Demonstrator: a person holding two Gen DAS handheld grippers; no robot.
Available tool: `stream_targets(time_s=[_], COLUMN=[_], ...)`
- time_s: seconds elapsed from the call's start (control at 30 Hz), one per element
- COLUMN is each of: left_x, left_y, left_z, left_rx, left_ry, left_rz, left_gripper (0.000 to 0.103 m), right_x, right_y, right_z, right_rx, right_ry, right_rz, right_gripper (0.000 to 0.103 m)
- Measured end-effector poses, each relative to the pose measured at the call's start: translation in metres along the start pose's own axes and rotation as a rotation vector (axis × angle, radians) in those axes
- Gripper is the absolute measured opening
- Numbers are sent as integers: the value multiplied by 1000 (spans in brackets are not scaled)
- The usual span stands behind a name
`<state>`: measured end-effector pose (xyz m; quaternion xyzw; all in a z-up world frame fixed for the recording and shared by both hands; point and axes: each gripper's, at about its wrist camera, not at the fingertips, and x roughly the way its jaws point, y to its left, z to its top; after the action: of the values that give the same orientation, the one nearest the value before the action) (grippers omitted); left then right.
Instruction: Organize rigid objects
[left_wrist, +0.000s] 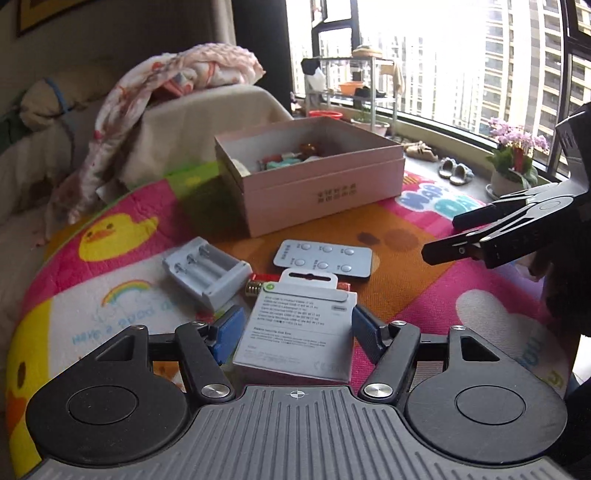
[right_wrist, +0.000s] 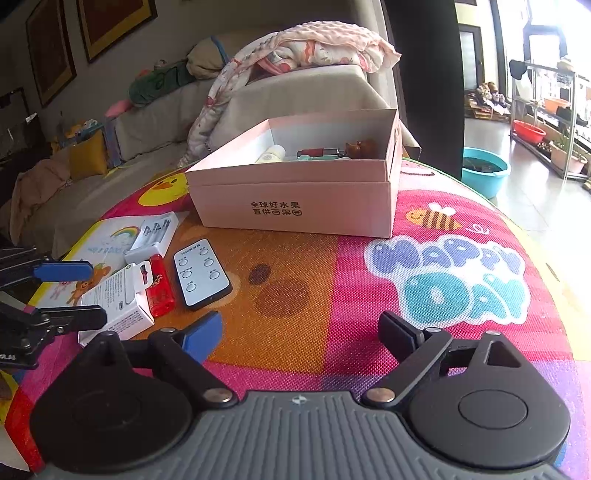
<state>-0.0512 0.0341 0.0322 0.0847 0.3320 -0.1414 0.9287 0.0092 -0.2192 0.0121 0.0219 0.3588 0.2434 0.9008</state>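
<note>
You cannot make out the contents of the pink box (left_wrist: 325, 184): its walls hide most of them. The small white carton (left_wrist: 295, 332) covers part of the red lighter (right_wrist: 159, 288), and its print is too small to read.

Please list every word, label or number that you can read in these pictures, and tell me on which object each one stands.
"全球好水果" over "直供百果园": front wall of the pink box.
"HAPPY DAY": colourful play mat.
Small white carton with hang tab: several lines of fine print, too small to read.
White remote control: button labels, too blurred to read.
Blue writing under the rainbow on the mat, seen in the left wrist view: not clearly readable.
</note>
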Motion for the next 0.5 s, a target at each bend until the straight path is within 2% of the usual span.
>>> stream_targets(time_s=[0.1,0.27,0.43,0.5], left_x=[3,10,15,19], left_y=[0,-4,2,5], left_z=[-2,-1,1,0], left_rx=[13,35,18,3], left_ry=[2,11,20,36], left_rz=[-13,-27,12,-1], left_gripper=[73,83,82,81], right_x=[0,4,6,7], right_y=[-1,-1,1,3], right_z=[0,2,3,3], right_rx=[1,-1,-12,-21], right_ry=[3,20,35,47], right_rz=[8,41,38,29], right_gripper=[95,103,103,103])
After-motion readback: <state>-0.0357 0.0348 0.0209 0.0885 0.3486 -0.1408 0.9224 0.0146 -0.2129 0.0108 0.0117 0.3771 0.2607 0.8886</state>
